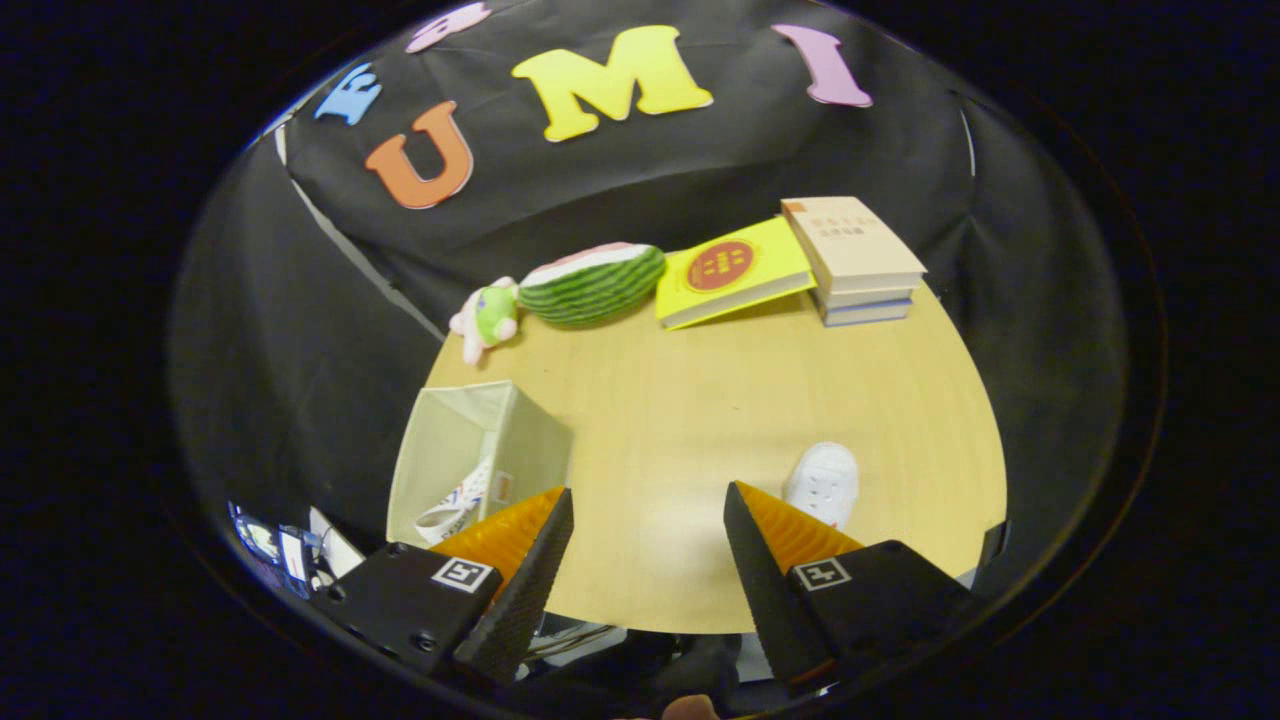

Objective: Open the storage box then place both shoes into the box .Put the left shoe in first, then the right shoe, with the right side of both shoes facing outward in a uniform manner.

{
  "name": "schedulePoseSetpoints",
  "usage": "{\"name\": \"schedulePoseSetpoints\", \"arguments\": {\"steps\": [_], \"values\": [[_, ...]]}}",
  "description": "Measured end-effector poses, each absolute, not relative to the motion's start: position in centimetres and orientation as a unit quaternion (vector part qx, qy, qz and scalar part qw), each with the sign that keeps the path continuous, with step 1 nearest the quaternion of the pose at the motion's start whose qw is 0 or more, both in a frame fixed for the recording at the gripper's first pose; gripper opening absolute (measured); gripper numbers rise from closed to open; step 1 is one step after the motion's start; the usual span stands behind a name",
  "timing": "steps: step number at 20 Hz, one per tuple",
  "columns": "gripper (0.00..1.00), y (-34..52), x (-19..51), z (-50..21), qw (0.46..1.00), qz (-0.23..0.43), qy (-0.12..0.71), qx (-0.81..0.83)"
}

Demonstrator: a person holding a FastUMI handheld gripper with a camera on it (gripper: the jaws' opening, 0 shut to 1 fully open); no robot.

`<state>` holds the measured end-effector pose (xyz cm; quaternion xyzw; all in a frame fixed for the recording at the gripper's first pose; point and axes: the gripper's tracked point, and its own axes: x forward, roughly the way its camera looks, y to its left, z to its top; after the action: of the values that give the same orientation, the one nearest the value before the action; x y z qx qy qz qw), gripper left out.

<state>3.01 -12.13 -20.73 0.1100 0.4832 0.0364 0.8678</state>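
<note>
An open beige fabric storage box (pixel 478 440) stands on the wooden table, just beyond my left finger. One white shoe (pixel 460 508) with coloured marks lies inside it, partly hidden by that finger. A second white shoe (pixel 824 482) rests on the table just beyond my right finger, its toe pointing away and its rear hidden behind the finger. My gripper (pixel 648 515) is open above the table's near edge with nothing between the fingers.
At the far side of the round wooden table (pixel 700 400) lie a small plush toy (pixel 487 318), a watermelon-shaped cushion (pixel 592 283), a yellow book (pixel 730 270) and a stack of books (pixel 856 258). Black cloth walls close in behind.
</note>
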Motion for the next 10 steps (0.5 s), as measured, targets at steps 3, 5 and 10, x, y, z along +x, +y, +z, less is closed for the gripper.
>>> {"name": "schedulePoseSetpoints", "arguments": {"steps": [3,5,10], "values": [[0.94,-17.7,1.0,-25.1,0.847,0.004,0.516,0.128],[0.94,-20.3,-0.8,-28.6,0.828,-0.016,0.543,0.139],[0.94,-23.5,-3.2,-36.3,0.786,-0.020,0.603,0.133]]}}
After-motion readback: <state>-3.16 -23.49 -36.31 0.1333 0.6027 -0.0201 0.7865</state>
